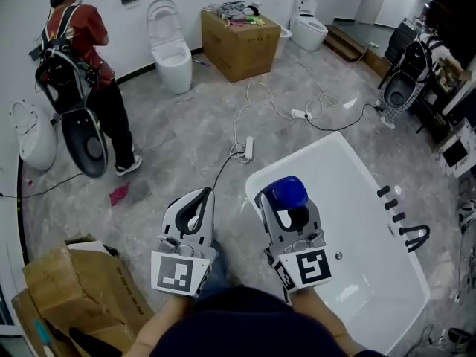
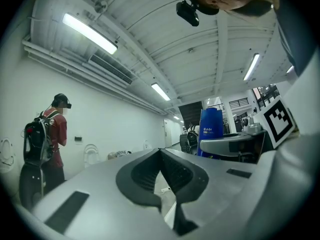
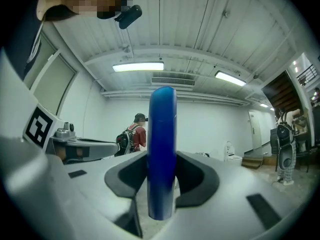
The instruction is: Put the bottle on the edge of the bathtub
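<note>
We saw a grey tiled floor (image 1: 186,136) bearing a white bathtub (image 1: 357,155) at the right. By the far wall stood a cardboard box (image 1: 238,47) between a white toilet (image 1: 171,50) and a second toilet (image 1: 307,24). A power strip (image 1: 248,149), a pink rag (image 1: 119,194) and crumpled cardboard (image 1: 82,288) lay nearer us.

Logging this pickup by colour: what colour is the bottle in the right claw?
Blue. The bottle shows best in the right gripper view.

blue bottle (image 1: 286,192), white bathtub (image 1: 366,203), grey marbled floor (image 1: 186,125)
</note>
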The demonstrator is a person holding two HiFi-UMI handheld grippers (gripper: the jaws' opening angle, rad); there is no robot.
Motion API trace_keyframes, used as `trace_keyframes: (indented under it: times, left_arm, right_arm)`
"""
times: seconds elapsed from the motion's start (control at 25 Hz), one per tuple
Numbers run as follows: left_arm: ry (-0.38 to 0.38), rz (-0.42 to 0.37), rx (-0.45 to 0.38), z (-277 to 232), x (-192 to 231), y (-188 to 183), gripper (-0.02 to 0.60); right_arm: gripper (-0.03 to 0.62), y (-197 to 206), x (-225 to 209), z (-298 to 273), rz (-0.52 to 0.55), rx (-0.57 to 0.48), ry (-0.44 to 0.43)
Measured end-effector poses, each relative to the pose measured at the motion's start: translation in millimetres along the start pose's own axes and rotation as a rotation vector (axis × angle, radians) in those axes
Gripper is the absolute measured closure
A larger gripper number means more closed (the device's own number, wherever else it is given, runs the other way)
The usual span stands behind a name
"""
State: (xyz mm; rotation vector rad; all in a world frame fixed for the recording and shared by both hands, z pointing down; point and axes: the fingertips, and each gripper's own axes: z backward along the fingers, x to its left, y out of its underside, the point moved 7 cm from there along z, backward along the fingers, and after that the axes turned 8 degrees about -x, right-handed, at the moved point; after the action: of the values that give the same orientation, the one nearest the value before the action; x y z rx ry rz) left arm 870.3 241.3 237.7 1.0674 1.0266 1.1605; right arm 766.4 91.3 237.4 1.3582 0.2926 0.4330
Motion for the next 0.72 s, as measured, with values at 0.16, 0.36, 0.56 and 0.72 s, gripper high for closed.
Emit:
trace_keyframes:
  times: [0.16,0.36,0.56,0.72]
  left_arm:
    - [0.026,0.005,-0.009,-41,31,12,0.560]
    - [0.046,-0.001,-0.050,-104,93,16,0.560]
    - [0.085,-0.004,-0.070,-166,166,28,0.560]
    - [0.124,0.011,-0.069,-203,206,45,0.560]
  right_arm:
    - [0.425,10,-17,-48,0.002,-0.004,0.022]
    - [0.425,20,-34,-134,0.010,-0.032,0.051]
    - [0.424,37,-43,-218,0.016,-0.044,0.083]
    - [0.424,54,-48,-260,0.018,-0.038,0.128]
